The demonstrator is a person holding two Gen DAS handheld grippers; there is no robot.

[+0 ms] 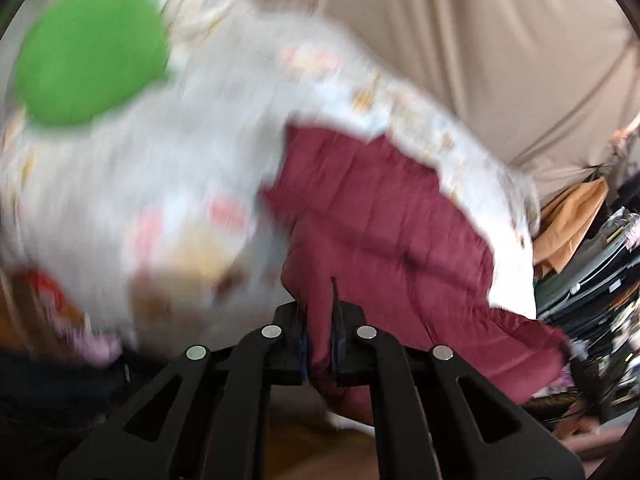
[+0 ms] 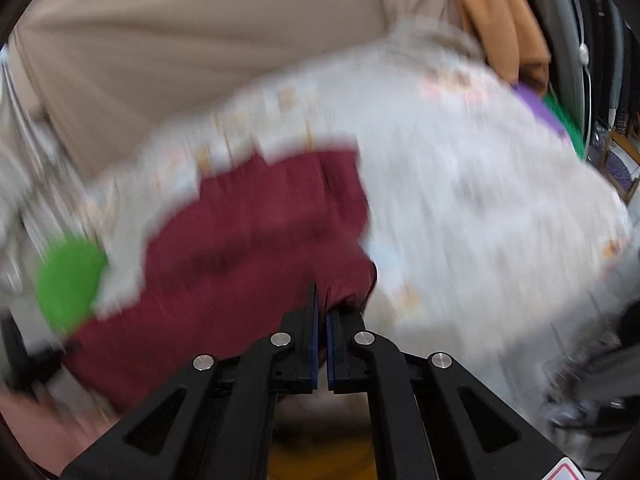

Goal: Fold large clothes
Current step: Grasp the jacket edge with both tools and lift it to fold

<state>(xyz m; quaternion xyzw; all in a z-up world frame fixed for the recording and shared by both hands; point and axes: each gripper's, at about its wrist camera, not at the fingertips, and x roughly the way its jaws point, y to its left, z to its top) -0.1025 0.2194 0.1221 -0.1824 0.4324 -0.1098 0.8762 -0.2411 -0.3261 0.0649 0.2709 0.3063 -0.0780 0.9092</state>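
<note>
Now each tool (image 1: 319, 336) (image 2: 322, 340) pinches the maroon garment (image 1: 380, 220) (blurred, rumpled), jaws nearly closed.

Both wrist views angled downward, close, sharing maroon garment (image 1: 380, 224) on bedsheet (image 2: 480, 200)

Garment (image 1: 380, 232) on bedsheet (image 1: 160, 168); cushion (image 1: 88, 52) on bedsheet, left of garment; curtain (image 1: 460, 40) behind.

right gripper (image 2: 320, 320) | clamped on maroon garment (image 2: 256, 232) | view blurred
</note>
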